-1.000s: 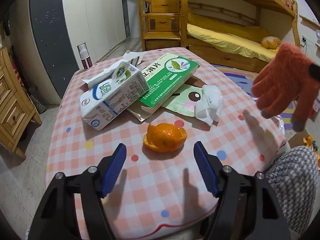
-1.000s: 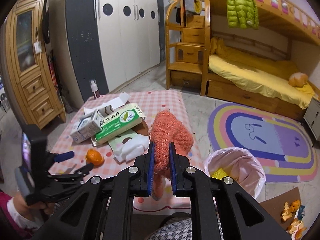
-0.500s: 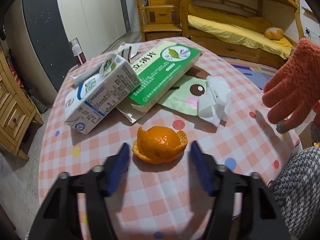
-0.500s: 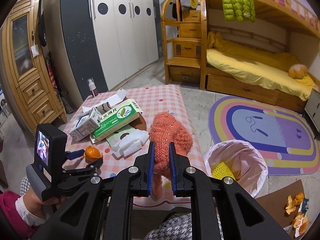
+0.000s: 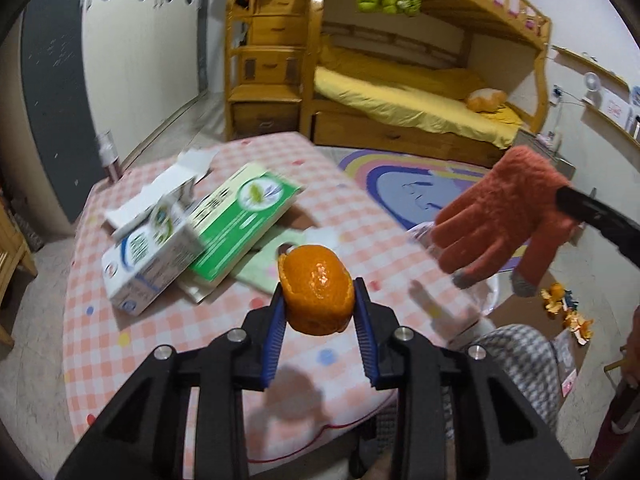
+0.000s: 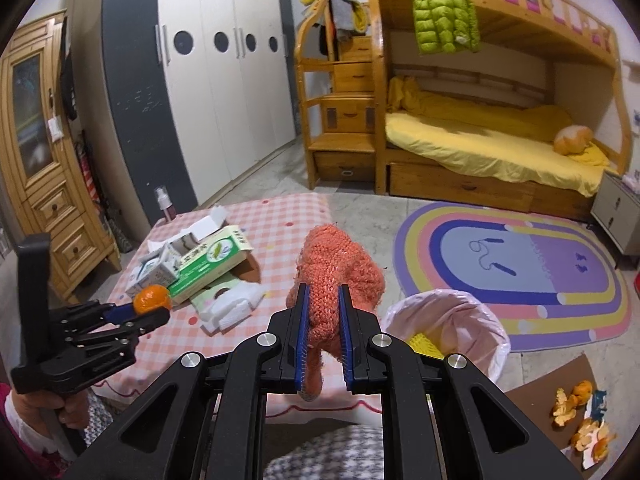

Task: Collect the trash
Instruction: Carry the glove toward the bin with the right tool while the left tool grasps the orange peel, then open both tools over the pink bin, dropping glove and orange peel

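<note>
My left gripper (image 5: 318,304) is shut on an orange peel (image 5: 316,290) and holds it above the checked table (image 5: 168,332); it also shows in the right wrist view (image 6: 150,299). My right gripper (image 6: 322,316) is shut on an orange knitted glove (image 6: 340,272), held above the table's right edge; the glove also shows in the left wrist view (image 5: 504,216). A milk carton (image 5: 150,248), a green box (image 5: 244,220) and a white tissue (image 6: 232,306) lie on the table. A trash bin with a pink bag (image 6: 448,320) stands to the right of the table.
Orange peels (image 6: 580,420) lie on brown card on the floor at right. A rainbow rug (image 6: 516,264), a bunk bed (image 6: 480,140), white wardrobes (image 6: 224,80) and a wooden cabinet (image 6: 44,160) surround the table. A spray bottle (image 6: 164,204) stands behind it.
My left gripper has closed on the orange peel and lifted it off the table. The right gripper still holds the glove, nearly in the same place.
</note>
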Demonstrator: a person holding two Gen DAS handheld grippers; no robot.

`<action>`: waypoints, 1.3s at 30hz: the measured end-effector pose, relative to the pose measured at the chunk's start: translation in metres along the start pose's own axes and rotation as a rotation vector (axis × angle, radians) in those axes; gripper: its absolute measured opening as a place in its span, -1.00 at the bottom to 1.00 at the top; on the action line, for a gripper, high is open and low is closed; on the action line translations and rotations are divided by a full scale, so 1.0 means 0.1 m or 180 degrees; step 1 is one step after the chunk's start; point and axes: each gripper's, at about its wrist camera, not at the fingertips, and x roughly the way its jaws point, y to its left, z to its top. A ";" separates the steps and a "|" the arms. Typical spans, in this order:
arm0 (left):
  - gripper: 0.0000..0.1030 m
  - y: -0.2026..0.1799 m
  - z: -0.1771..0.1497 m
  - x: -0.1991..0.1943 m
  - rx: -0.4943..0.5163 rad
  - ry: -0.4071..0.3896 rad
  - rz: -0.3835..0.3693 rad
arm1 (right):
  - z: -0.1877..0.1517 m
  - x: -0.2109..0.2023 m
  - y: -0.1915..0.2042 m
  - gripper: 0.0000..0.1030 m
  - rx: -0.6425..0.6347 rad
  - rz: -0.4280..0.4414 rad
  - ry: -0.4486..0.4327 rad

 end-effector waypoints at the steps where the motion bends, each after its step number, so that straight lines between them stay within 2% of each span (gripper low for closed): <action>1: -0.40 -0.07 0.03 0.01 0.0028 -0.0011 -0.0035 | -0.01 -0.02 -0.07 -0.73 0.0031 -0.0047 -0.0001; 8: -0.40 -0.73 0.29 0.32 0.0351 0.0000 -0.0321 | -0.13 -0.08 -0.58 -0.73 0.0243 -0.0402 0.0053; 14: -0.40 -1.26 0.40 0.73 0.0497 0.0154 -0.0610 | -0.24 0.03 -0.95 -0.72 0.0403 -0.0656 0.0141; 20: -0.40 -1.62 0.55 1.18 0.0646 0.0285 -0.0786 | -0.26 0.24 -1.30 -0.72 0.0554 -0.0772 0.0217; 26: -0.36 -1.91 0.76 1.55 0.0806 0.0281 -0.0871 | -0.25 0.50 -1.57 -0.72 0.0649 -0.0811 0.0296; 27: -0.31 -1.94 0.79 1.58 0.0820 0.0267 -0.0897 | -0.26 0.54 -1.60 -0.71 0.0649 -0.0812 0.0305; 29: 0.22 -1.93 0.87 1.60 0.0775 0.0204 -0.0988 | -0.27 0.68 -1.67 -0.68 0.0651 -0.0794 0.0358; 30: 0.32 -1.91 0.89 1.60 0.0733 0.0165 -0.1013 | -0.27 0.73 -1.70 -0.63 0.0660 -0.0779 0.0381; 32: 0.39 -1.83 0.94 1.58 0.0613 0.0102 -0.1017 | -0.29 0.87 -1.76 -0.55 0.0661 -0.0720 0.0458; 35: 0.39 -1.68 0.96 1.57 0.0551 0.0077 -0.0842 | -0.29 1.00 -1.79 -0.48 0.0666 -0.0755 0.0529; 39: 0.39 -1.39 0.85 1.41 0.0464 0.0067 -0.0616 | -0.22 0.81 -1.75 -0.48 0.0754 -0.0749 0.0394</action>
